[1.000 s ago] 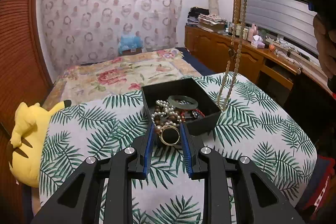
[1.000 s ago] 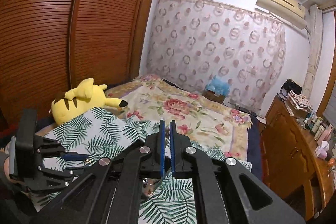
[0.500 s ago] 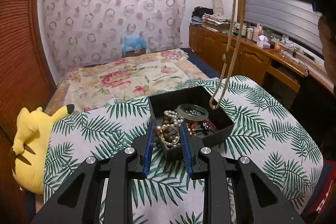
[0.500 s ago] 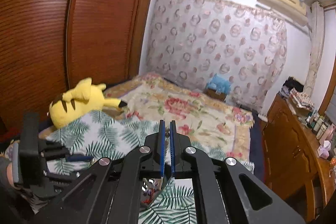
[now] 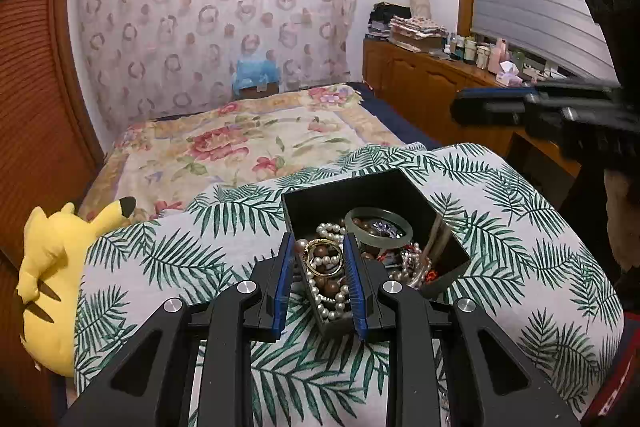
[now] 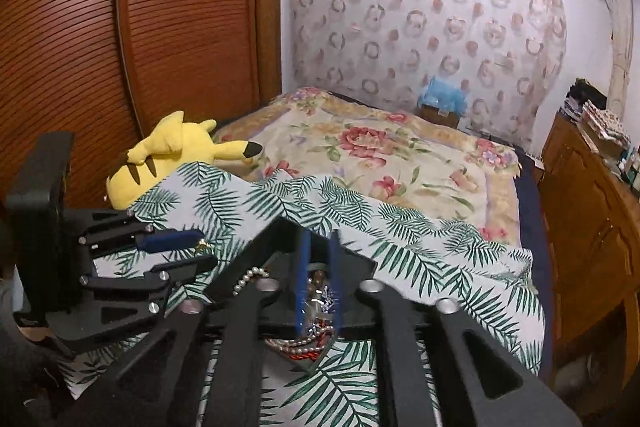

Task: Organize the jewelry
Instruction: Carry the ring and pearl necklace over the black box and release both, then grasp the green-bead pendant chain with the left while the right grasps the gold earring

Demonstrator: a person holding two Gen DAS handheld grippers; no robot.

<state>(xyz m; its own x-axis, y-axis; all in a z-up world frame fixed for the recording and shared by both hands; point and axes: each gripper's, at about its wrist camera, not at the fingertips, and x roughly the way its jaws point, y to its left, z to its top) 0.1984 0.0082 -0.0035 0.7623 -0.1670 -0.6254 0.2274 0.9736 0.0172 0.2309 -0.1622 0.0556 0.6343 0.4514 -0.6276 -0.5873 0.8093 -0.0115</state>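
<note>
Left hand-held gripper (image 5: 318, 267), released, straddles the black box (image 5: 372, 187) corner; right hand-held gripper (image 6: 318, 279), parted, should clear the beaded necklace (image 5: 436, 241) gently

Yellow Pikachu plush (image 5: 52, 279) beside palm-leaf cloth (image 5: 520, 239); floral bedspread (image 6: 400, 155) behind; ring-patterned curtain (image 5: 208, 27); wooden dresser (image 5: 424, 87) right; louvered wardrobe (image 6: 120, 39) left.

A surface covered with a white cloth printed with green palm leaves (image 5: 500, 227) carries an open black box (image 5: 360, 187) of jewelry, which sits directly ahead of the left gripper (image 5: 316, 259), its near corner between the fingers. A yellow plush toy (image 5: 52, 267) lies at the cloth's edge, well to that gripper's left. Beyond the cloth, straight ahead, stretches a bed with a floral cover (image 5: 248, 139).
</note>
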